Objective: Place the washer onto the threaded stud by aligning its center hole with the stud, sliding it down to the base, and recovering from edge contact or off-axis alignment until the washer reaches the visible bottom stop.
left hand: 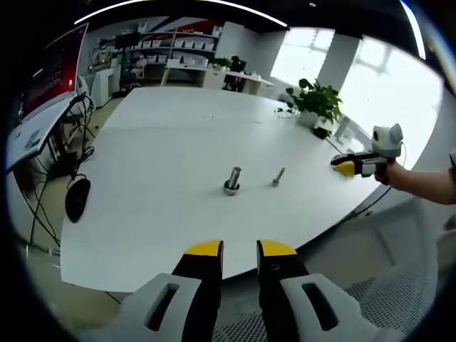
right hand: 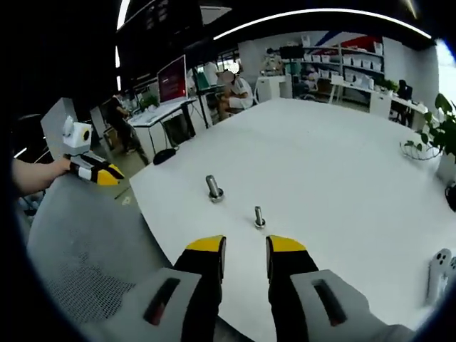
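A thick threaded stud [left hand: 233,178] [right hand: 213,187] stands upright mid-table on the white table [left hand: 157,164] [right hand: 335,142], with a wider dark ring around its foot; I cannot tell if that ring is a washer. A thinner metal bolt [left hand: 278,176] [right hand: 259,216] stands close beside it. My left gripper [left hand: 240,249] hovers off the table's near edge, jaws apart and empty, well short of both parts. My right gripper [right hand: 246,248] is likewise open and empty, just short of the thin bolt. Each gripper also appears in the other's view, held by a hand: right gripper [left hand: 354,167], left gripper [right hand: 96,173].
A black mouse [left hand: 77,198] [right hand: 164,155] with its cable lies near a table edge. A potted plant [left hand: 318,100] stands on the far side. A grey mesh chair [right hand: 78,242] is beside the table. A white device [right hand: 438,274] lies at the right.
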A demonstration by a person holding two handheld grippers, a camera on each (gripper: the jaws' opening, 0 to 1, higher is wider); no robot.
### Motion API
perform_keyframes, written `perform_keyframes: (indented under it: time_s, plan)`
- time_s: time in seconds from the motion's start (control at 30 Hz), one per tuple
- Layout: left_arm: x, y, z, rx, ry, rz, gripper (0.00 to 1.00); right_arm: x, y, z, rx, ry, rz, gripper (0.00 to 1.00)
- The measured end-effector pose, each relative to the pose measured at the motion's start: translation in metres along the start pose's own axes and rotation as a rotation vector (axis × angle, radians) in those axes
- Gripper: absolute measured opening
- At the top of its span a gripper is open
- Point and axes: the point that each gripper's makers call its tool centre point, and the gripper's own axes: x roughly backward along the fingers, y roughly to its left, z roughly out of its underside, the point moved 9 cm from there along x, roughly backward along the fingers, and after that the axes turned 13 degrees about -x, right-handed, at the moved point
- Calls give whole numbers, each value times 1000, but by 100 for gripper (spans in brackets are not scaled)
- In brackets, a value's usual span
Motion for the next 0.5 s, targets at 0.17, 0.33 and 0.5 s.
perform_keyframes:
  time_s: [0.17,0.33,0.5]
  plan:
    - [0,0,0,-1,5,0,16,17,9,-1,-54,-53,-19,26]
    - [0,0,0,3,1,-4,17,32,24,-2,-82,-92,-43,27]
    - [1,0,0,3,-5,-6,17,41,36,1,-90,-101,-62,27]
